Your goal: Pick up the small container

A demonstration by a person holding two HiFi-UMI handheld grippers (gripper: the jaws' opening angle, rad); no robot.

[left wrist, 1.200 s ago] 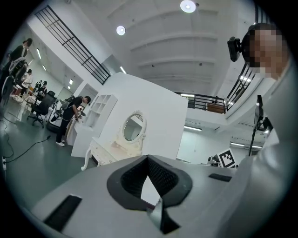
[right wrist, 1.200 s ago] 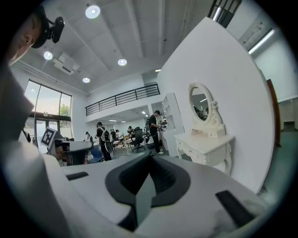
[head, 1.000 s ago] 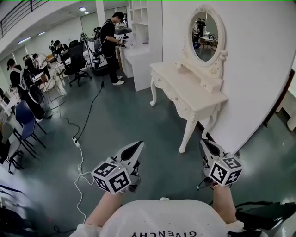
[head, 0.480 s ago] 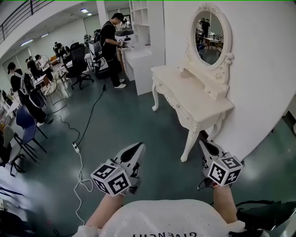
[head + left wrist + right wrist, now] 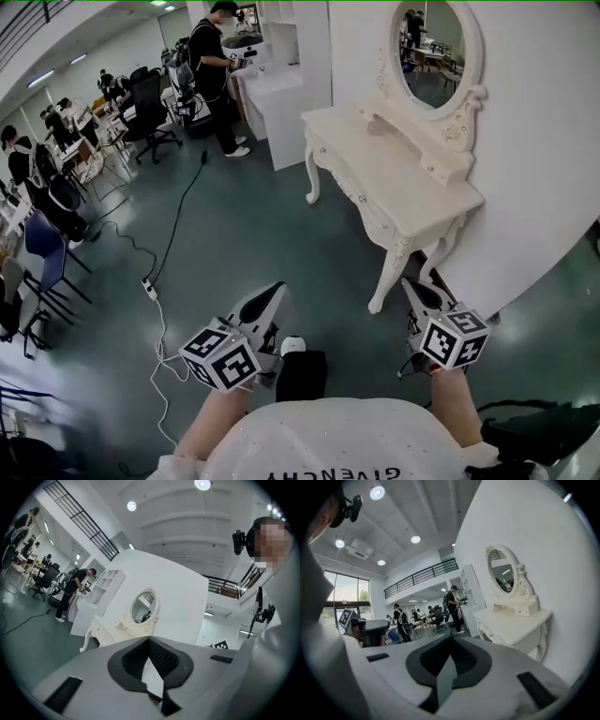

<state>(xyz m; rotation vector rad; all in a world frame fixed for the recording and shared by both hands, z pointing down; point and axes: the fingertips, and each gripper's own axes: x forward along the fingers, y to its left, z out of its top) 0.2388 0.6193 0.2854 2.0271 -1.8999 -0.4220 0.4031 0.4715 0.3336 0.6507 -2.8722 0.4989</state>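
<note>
No small container shows in any view. A white dressing table [image 5: 403, 192] with an oval mirror [image 5: 433, 42] stands against the wall ahead and to the right, and its top looks bare. My left gripper [image 5: 274, 292] is held low in front of my body, its jaws together with nothing between them; they also meet on nothing in the left gripper view [image 5: 149, 640]. My right gripper [image 5: 412, 286] hangs near the table's front leg, shut and empty, and its own view [image 5: 451, 637] shows the same. Both point toward the table.
A white cable and power strip [image 5: 150, 287] lie on the grey floor to the left. Chairs [image 5: 42, 239] and seated people fill the far left. A person [image 5: 208, 70] stands at a white shelf unit [image 5: 281, 89]. My shoe [image 5: 292, 346] shows below.
The dressing table has come closer and shifted in the head view. My foot and dark trouser leg have appeared between the grippers. Both grippers keep the same pose.
</note>
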